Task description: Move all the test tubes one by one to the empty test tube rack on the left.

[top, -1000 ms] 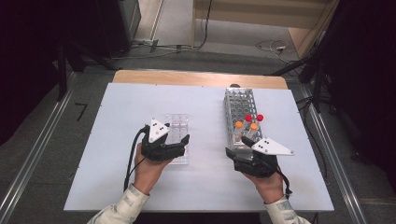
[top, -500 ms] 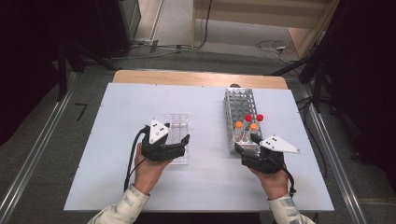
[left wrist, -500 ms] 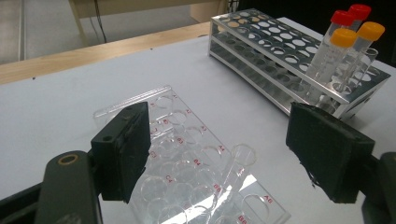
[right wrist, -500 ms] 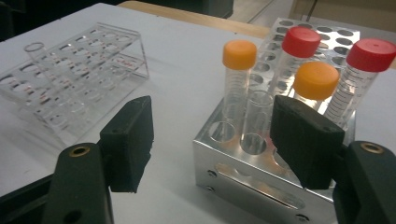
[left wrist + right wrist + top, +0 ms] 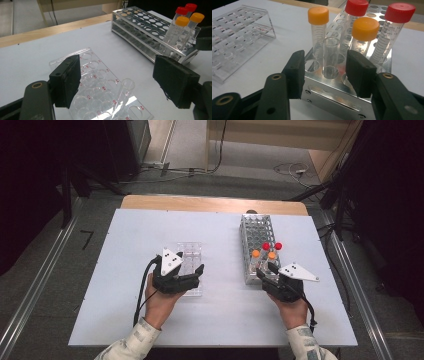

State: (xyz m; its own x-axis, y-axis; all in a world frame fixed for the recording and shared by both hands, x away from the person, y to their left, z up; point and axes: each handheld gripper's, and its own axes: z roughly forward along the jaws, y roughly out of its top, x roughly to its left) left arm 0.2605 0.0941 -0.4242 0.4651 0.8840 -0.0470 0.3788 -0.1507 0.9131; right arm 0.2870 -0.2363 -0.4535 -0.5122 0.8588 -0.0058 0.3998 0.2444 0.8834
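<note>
Right gripper view: the open glass tube [image 5: 331, 58] is framed, not yet gripped, by the closing right claw [image 5: 329, 75], so lifting is left.

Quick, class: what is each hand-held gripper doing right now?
Left hand-held gripper: open, holding nothing.
Right hand-held gripper: jaws just closing around the uncapped tube, not yet gripping.

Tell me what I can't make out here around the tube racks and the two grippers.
- Open glass tube, right gripper view: whether the pads touch it; it stands between them.
- Clear plastic rack, left gripper view: near end cut off by the bottom edge.
- Metal rack, high view: near end hidden by the right gripper.
</note>
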